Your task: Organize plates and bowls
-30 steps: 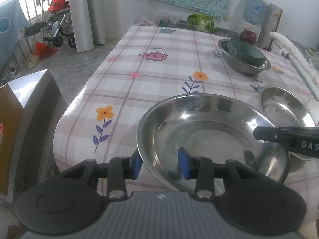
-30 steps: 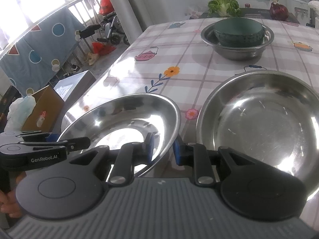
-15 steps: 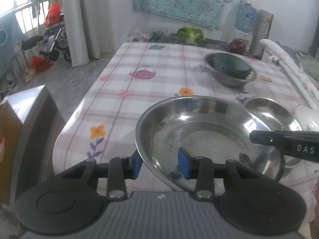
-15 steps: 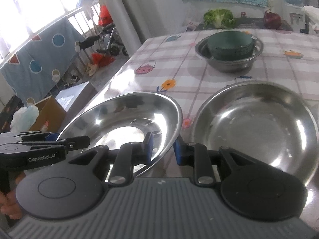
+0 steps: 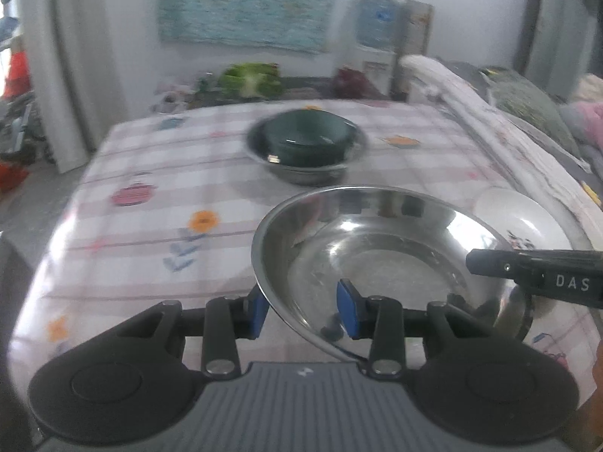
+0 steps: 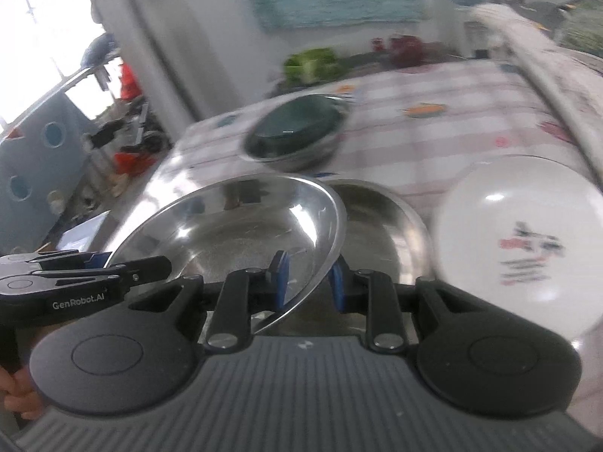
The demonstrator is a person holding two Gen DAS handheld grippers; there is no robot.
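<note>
Gripping opposite rims of a round, mirror-shiny steel basin (image 5: 380, 260) with left tool (image 5: 303, 307) and right tool (image 6: 308, 280), above the checked, flower-printed worktop (image 5: 158, 196); glossy white bowl (image 6: 524, 241) beside.

Shiny steel basin (image 5: 388, 260) held tilted above the table, rim pinched at 6 o'clock and at 3 o'clock. Second steel basin (image 6: 380, 226) flat beneath, toward 3 o'clock. White printed bowl (image 6: 520, 245) farther toward 3. Dark green bowl (image 5: 305, 137) nested in another steel basin (image 5: 307, 173) at 12 o'clock.
</note>
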